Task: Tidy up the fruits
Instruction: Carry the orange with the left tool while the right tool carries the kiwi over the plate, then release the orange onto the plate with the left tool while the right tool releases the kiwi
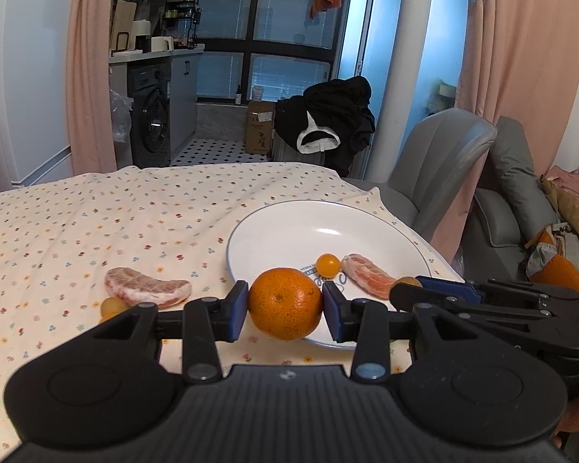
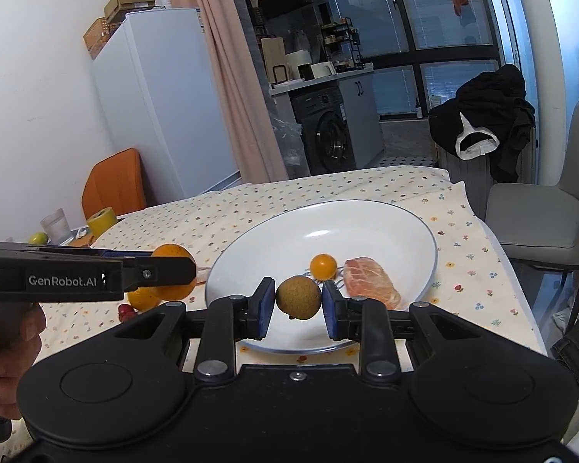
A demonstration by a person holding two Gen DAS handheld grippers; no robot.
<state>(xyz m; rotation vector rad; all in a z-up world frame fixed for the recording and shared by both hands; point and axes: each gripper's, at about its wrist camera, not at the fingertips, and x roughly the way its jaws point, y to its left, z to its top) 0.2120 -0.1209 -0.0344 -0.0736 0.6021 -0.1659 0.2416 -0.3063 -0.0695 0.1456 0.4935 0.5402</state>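
Left claw (image 1: 285,305) clamped on mandarin (image 1: 285,303), held over near rim of white plate (image 1: 289,223). On plate: yellow cherry tomato (image 1: 328,264), pomelo segment (image 1: 368,274). Second segment (image 1: 146,286) on counter cloth.

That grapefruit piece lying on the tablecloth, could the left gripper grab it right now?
Probably not yet: the left gripper is already shut on the orange. The grapefruit piece lies uncovered on the tablecloth nearby.
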